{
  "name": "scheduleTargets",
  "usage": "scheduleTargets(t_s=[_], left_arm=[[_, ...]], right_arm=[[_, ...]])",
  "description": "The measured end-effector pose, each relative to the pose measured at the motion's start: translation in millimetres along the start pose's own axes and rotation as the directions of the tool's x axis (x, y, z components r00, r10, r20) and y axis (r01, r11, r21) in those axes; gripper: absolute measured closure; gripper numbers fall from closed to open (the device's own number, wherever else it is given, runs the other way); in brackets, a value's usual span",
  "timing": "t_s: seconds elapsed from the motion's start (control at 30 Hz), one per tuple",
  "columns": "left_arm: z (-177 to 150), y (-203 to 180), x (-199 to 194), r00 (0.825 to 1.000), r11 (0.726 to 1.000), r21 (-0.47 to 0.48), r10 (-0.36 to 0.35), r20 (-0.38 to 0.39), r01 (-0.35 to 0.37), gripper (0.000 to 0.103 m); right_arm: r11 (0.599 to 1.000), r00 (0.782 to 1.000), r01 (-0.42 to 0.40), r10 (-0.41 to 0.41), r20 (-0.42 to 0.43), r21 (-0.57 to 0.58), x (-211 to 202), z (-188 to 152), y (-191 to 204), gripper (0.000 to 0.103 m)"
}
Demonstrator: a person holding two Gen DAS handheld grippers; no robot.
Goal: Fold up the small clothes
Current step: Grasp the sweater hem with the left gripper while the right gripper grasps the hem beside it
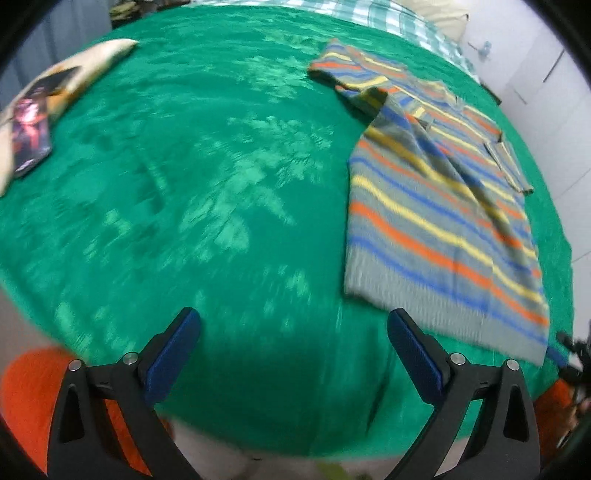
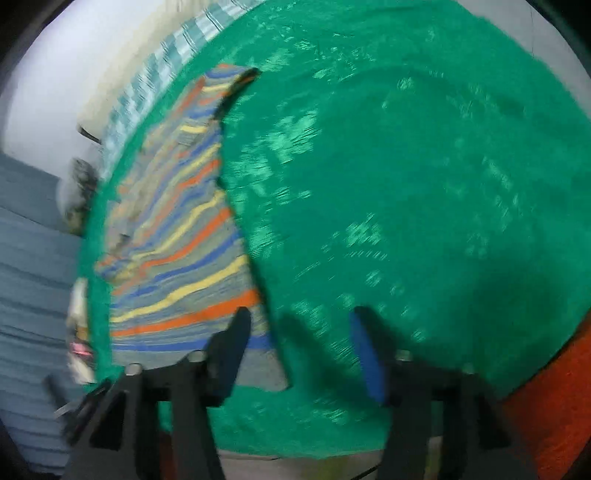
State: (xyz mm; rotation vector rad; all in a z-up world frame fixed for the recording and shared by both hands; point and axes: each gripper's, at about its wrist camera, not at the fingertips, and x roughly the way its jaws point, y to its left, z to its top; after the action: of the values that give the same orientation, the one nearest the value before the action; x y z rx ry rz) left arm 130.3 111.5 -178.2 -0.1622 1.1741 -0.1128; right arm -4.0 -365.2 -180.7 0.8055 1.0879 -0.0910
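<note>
One striped knit garment point(image 1: 439, 221), grey with orange, yellow and blue bands, lies flat on the green bedspread point(image 1: 221, 184). Sleeves appear already turned in over the body, one sleeve lying diagonally across the front; judged partly folded, with the lengthwise fold still to do.

Position: toward the right side of the bed in the left wrist view, long axis running from the ribbed hem at the near edge to the collar at the far end.

Left hand-held gripper point(image 1: 293, 350): fingers spread wide, nothing between them. It hangs over bare bedspread; the garment's hem lies just to its right, the near left hem corner beside the right finger.

Right hand-held gripper point(image 2: 299, 347): jaws parted about halfway, nothing pinched, picture blurred. Its left finger overlaps the garment's hem edge point(image 2: 177, 288) in its own view; contact cannot be told. The garment extends up and to the left from it.

Relation governing the next move: both tools sit at the hem end, facing along the long axis. The right appears nearer to the cloth; the left must shift rightward to reach its corner.

Other items: a printed cushion point(image 1: 33, 122) at the far left of the bed, well apart; a checked sheet point(image 1: 369, 14) beyond the collar; orange fabric point(image 1: 29, 398) below the near edge. Nothing lies between tools and hem.
</note>
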Motion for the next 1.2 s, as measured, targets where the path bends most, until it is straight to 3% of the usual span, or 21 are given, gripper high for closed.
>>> scheduleTargets(t_s=[0.13,0.2,0.23,0.27,0.3,0.47,0.53,0.63,0.7,0.73,0.77,0.83,0.9,0.93,0.97,1.0,1.1,1.2], left_arm=[[17,-5,19,0.997,0.997,-0.010,-0.074,0.019,0.074,0.011],[22,-14,22,0.995,0.995,0.014,-0.095,0.031,0.095,0.028],[24,-21,25,0.994,0.994,0.032,-0.109,0.024,0.108,0.050],[26,-26,28,0.992,0.991,0.044,-0.129,0.006,0.128,0.091],[27,-30,30,0.986,0.985,0.046,-0.164,-0.016,0.165,0.098],[6,-22,-22,0.971,0.972,0.007,-0.233,-0.057,0.234,0.099],[-9,-13,-39,0.971,0.974,0.013,-0.222,-0.088,0.224,0.099],[-18,-12,-33,0.978,0.982,0.048,-0.175,-0.116,0.182,0.097],[-17,-9,-25,0.985,0.987,0.044,-0.148,-0.092,0.152,0.080],[-16,-6,-19,0.986,0.988,0.026,-0.147,-0.082,0.149,0.055],[-15,-3,-16,0.987,0.989,0.005,-0.147,-0.066,0.147,0.038],[-15,1,-13,0.986,0.987,-0.018,-0.162,-0.038,0.161,0.036],[-16,-2,-6,0.979,0.981,-0.023,-0.195,-0.056,0.194,0.044],[-16,-9,0,0.974,0.977,-0.007,-0.211,-0.079,0.211,0.077],[-16,-15,5,0.973,0.978,0.013,-0.206,-0.104,0.209,0.097],[-17,-23,10,0.975,0.981,0.046,-0.180,-0.131,0.187,0.099],[-19,-22,-2,0.981,0.986,0.065,-0.147,-0.129,0.156,0.100],[-18,-7,-31,0.979,0.983,0.041,-0.171,-0.108,0.177,0.100]], right_arm=[[0.995,0.997,-0.074,0.073,-0.027,-0.060,10,-9,17,0.046],[0.993,0.997,-0.070,0.068,-0.024,-0.090,13,-11,22,0.046],[0.992,0.998,-0.058,0.056,-0.019,-0.108,15,-11,24,0.046],[0.991,0.999,-0.048,0.046,-0.018,-0.123,17,-12,26,0.046],[0.989,0.999,-0.037,0.035,-0.020,-0.140,18,-14,26,0.046],[0.985,0.999,-0.025,0.018,-0.043,-0.170,8,-21,27,0.046],[0.981,0.999,-0.017,0.008,-0.049,-0.194,1,-24,29,0.046],[0.974,0.998,-0.009,-0.007,-0.067,-0.225,3,-30,30,0.042],[0.976,0.997,-0.005,-0.013,-0.081,-0.220,12,-29,29,0.042],[0.977,0.997,-0.003,-0.013,-0.074,-0.211,13,-28,27,0.042],[0.978,0.998,-0.010,-0.004,-0.063,-0.210,13,-27,26,0.042],[0.977,0.999,-0.023,0.015,-0.042,-0.210,12,-26,26,0.042],[0.974,0.997,-0.066,0.054,-0.061,-0.215,17,-25,26,0.042],[0.971,0.994,-0.091,0.074,-0.082,-0.223,24,-24,28,0.045],[0.967,0.992,-0.099,0.077,-0.102,-0.235,30,-23,31,0.071],[0.965,0.990,-0.091,0.063,-0.123,-0.245,37,-22,33,0.095],[0.962,0.991,-0.035,-0.003,-0.137,-0.271,28,-23,41,0.097],[0.950,0.990,-0.020,-0.025,-0.140,-0.311,-3,-29,48,0.098]])
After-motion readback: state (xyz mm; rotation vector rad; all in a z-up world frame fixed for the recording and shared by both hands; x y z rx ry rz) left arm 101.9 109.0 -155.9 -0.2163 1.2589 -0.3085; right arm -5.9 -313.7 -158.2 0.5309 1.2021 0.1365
